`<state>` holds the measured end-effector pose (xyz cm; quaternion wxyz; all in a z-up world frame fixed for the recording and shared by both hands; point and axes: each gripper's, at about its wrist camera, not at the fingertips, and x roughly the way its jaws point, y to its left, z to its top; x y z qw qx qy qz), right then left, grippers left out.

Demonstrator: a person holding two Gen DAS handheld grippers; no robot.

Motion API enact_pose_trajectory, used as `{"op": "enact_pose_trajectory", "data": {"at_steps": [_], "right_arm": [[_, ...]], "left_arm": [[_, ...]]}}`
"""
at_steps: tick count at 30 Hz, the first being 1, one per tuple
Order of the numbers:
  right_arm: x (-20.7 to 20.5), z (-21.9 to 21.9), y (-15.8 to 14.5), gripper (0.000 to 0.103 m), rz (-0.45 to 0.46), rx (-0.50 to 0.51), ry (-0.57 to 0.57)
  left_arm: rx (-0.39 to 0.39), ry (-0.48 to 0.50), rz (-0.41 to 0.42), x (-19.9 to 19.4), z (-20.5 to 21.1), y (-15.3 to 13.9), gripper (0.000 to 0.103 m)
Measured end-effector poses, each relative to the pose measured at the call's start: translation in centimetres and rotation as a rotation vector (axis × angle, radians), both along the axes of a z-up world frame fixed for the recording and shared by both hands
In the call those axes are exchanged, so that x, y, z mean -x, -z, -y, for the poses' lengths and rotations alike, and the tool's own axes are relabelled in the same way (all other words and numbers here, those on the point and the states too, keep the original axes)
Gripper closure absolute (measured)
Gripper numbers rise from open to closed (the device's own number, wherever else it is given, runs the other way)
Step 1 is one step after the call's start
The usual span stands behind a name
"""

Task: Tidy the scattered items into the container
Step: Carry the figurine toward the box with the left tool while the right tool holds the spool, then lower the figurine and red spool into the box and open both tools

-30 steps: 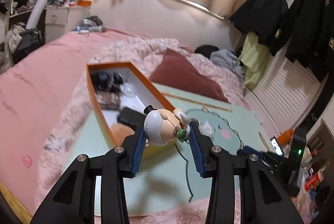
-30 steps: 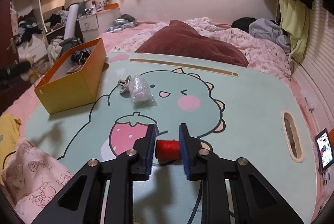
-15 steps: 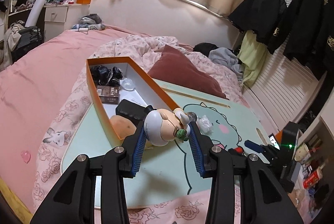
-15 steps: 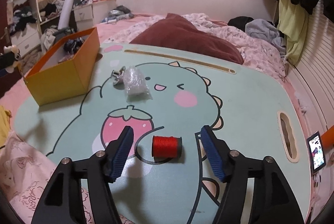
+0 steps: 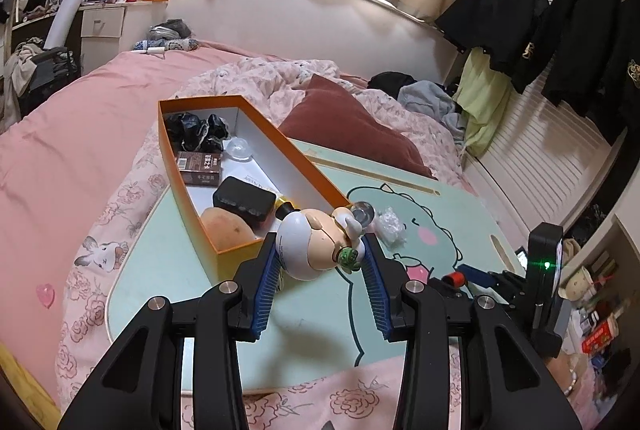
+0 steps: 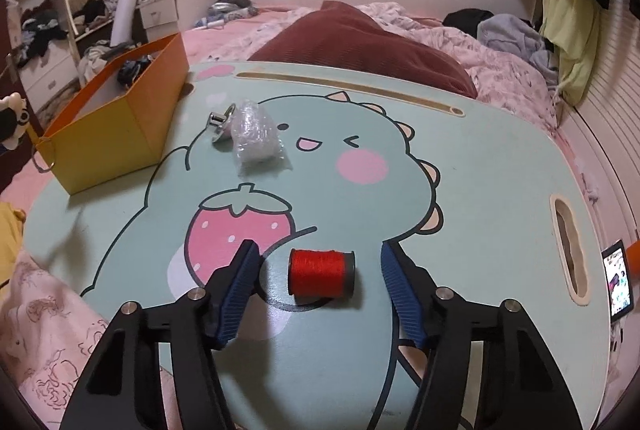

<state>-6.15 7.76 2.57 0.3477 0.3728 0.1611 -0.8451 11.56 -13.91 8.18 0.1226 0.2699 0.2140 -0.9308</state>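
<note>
My left gripper (image 5: pixel 320 250) is shut on a white and beige toy figurine (image 5: pixel 312 242), held in the air just off the near end of the orange box (image 5: pixel 236 262). In the right wrist view a red thread spool (image 6: pixel 318 272) lies on its side on the green dinosaur lap table (image 6: pixel 480 189). My right gripper (image 6: pixel 319 250) straddles the spool; its jaws are closing, with gaps on both sides and no pad touching. A clear plastic bag (image 6: pixel 256 133) and a shiny metal knob (image 6: pixel 219 121) lie loose near the box (image 6: pixel 112 137).
The box holds black cloth (image 5: pixel 196 129), a brown packet (image 5: pixel 200 167), a black case (image 5: pixel 244 197) and an orange-brown fruit (image 5: pixel 226 230). A maroon pillow (image 6: pixel 360 37) lies behind the table on the pink bed. A lit phone (image 6: pixel 618 278) sits off the right edge.
The right jaws opened wide and let go of the red spool, which now lies on the table between them. The left gripper keeps its hold on the figurine.
</note>
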Motion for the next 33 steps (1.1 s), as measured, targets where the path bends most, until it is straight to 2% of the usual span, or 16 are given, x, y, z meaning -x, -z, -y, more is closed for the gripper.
{"op": "enact_pose_trajectory", "data": {"at_steps": [2, 5, 6, 7, 10, 25, 33], "right_arm": [[0.0, 0.0, 0.0, 0.043, -0.002, 0.000, 0.004], [-0.1, -0.1, -0.2, 0.061, -0.011, -0.001, 0.011], [-0.3, -0.1, -0.2, 0.074, -0.017, -0.004, 0.014], [-0.5, -0.1, -0.3, 0.076, -0.032, -0.014, 0.022], [-0.9, 0.1, -0.3, 0.076, -0.063, -0.036, 0.025], [-0.8, 0.0, -0.5, 0.077, -0.066, -0.026, 0.021], [-1.0, 3.0, -4.4, 0.076, -0.138, 0.002, -0.040]], "left_arm": [[-0.001, 0.001, 0.001, 0.0, -0.1, 0.0, 0.061], [-0.005, 0.001, -0.001, -0.1, -0.1, 0.0, 0.061], [-0.009, 0.000, -0.003, -0.1, -0.1, 0.0, 0.061], [-0.010, -0.002, -0.004, -0.2, -0.1, 0.0, 0.061], [-0.005, -0.007, -0.006, -0.3, 0.0, -0.1, 0.061], [0.006, 0.001, 0.019, 0.2, 0.1, 0.0, 0.061], [0.079, -0.020, -0.005, 1.7, 2.2, -4.0, 0.061]]}}
